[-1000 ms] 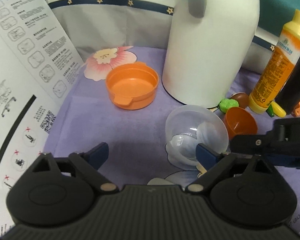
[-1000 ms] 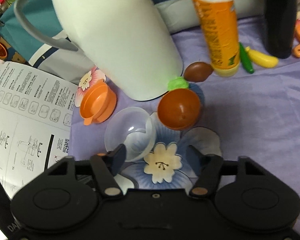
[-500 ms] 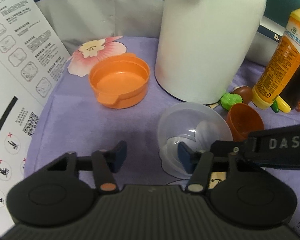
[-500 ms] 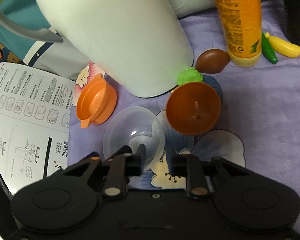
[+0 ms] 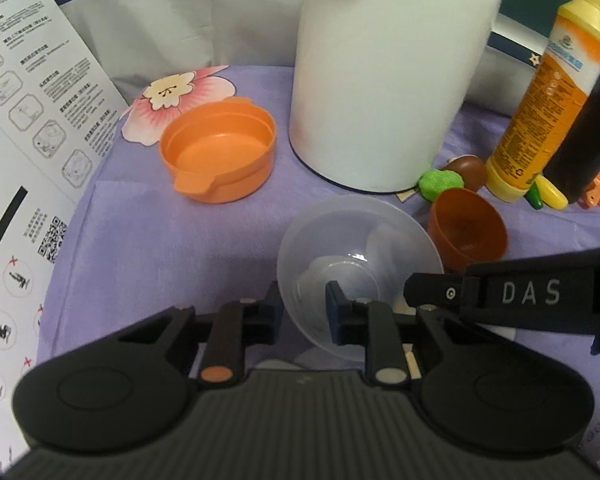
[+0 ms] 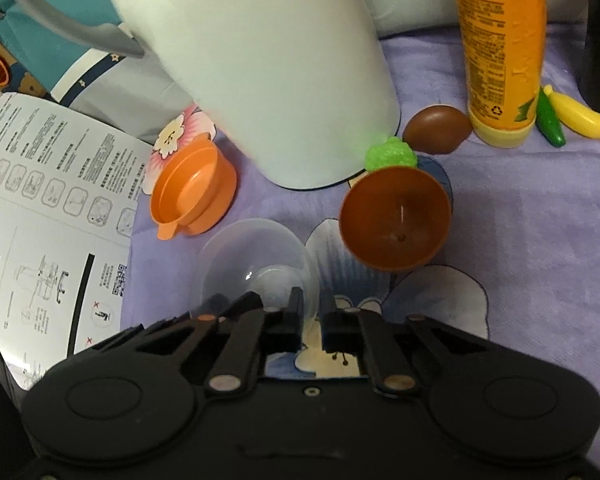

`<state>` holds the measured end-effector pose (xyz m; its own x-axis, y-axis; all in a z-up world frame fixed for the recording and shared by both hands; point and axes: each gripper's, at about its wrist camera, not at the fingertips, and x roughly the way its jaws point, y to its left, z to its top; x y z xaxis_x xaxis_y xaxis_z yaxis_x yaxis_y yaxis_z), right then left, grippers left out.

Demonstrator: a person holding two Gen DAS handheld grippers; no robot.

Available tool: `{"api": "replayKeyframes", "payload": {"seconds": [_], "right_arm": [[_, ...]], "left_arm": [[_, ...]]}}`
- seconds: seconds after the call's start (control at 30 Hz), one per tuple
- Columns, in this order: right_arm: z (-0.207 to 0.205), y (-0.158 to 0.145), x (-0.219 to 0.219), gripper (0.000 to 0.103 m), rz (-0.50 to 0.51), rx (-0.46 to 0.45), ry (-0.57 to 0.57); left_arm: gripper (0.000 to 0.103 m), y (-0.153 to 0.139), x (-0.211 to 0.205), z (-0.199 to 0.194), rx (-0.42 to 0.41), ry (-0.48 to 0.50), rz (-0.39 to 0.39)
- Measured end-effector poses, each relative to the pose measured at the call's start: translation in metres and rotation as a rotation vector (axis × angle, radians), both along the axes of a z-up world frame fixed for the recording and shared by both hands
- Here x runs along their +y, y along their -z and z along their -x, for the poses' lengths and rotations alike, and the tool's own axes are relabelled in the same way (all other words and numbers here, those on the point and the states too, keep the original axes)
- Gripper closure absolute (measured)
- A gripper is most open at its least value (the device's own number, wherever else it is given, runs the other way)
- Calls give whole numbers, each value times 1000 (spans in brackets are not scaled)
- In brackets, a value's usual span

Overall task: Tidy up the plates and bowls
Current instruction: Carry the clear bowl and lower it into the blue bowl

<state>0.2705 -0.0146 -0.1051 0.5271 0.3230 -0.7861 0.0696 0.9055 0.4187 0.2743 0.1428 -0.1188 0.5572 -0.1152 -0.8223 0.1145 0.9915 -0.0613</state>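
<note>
Gripping the clear bowl from two sides is the step in hand: your left gripper has just been closing, and its fingers now straddle the near-left rim, one pad outside, one inside the wall. Your right gripper has also just been closing; its fingers pinch the bowl's near-right rim, nearly shut on the thin wall. The bowl sits on the purple floral cloth, approx. centre, with the dark orange bowl just beside it on the right and the light orange handled bowl apart to the left. Keep both grips light & even, since thin plastic will likely flex or pop out if squeezed hard. Lift straight up before translating. Clearance: the white jug stands close behind, w/ the small green toy at its base; the instruction sheet bounds the left edge. Open room lies toward you and to the near right over bare cloth.
</note>
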Motion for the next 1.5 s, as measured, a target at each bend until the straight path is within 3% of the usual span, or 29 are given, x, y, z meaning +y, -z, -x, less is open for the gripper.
{"api": "replayKeyframes", "payload": {"seconds": [0.3,0.77,1.2,1.5], "right_arm": [[41,-22,-22,94,23,-28,-7],[152,-59,-84,94,32,-75,11],[243,-57,-126,94,53,-29,2],[279,-44,-138,94,58,23,-7]], "left_arm": [[81,-29,-22,44,-9,32,8],[81,-78,-81,141,-22,141,20],[81,-79,-121,224,50,246,23],[81,-63,-136,251,107,282,6]]}}
